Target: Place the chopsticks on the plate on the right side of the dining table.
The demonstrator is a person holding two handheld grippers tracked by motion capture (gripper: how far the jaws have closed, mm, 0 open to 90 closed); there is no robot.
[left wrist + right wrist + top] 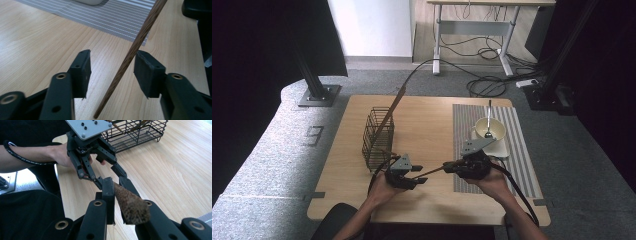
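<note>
A thin brown wooden stick (435,170) hangs just above the table between both grippers. My right gripper (448,167) is shut on its thick end (131,206), which pokes back between the jaws toward the camera. The stick's thin end (130,56) passes between the jaws of my left gripper (113,56). It lies close to the right pad, with a wide gap to the left pad, so this gripper is open around it. In the right gripper view the left gripper (110,178) faces mine, held by a hand.
A black wire basket (378,135) stands at the left with a long wooden utensil (394,102) leaning out of it. On the striped placemat (522,150) to the right is a cream bowl (490,128) with a spoon, set on a white plate.
</note>
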